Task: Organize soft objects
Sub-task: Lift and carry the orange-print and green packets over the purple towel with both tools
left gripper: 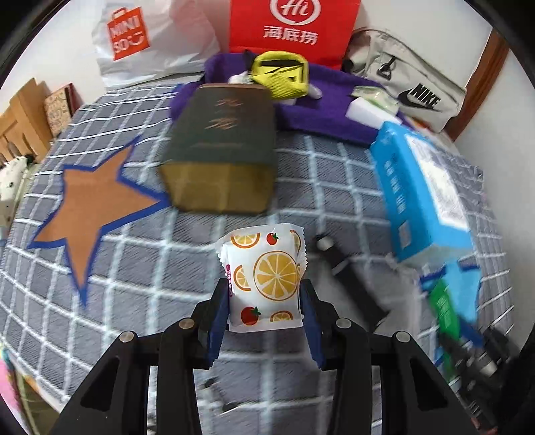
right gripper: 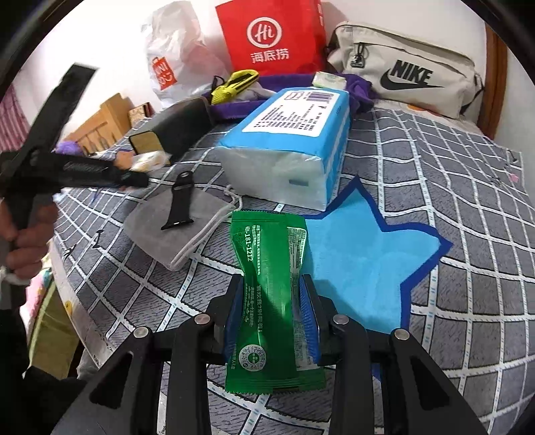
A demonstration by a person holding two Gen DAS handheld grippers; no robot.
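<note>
My left gripper (left gripper: 264, 291) is shut on a white packet printed with orange slices (left gripper: 264, 277), held above the grey checked cloth (left gripper: 140, 267), right of an orange star patch (left gripper: 97, 207). My right gripper (right gripper: 271, 284) is shut on a green sachet (right gripper: 271, 294), held just left of a blue star patch (right gripper: 361, 267). A blue tissue pack (right gripper: 291, 144) lies beyond it; it also shows in the left wrist view (left gripper: 421, 190). The right gripper with the green sachet (left gripper: 444, 301) shows blurred at the right of the left wrist view.
A dark green box (left gripper: 220, 147), a purple towel (left gripper: 321, 113), a yellow pouch (left gripper: 281, 75), a white sponge (left gripper: 371, 112), a red bag (left gripper: 291, 26), a white Miniso bag (left gripper: 143, 43) and a Nike bag (left gripper: 408, 83) lie behind. A grey mask (right gripper: 160, 227) bears a black strap (right gripper: 179, 200).
</note>
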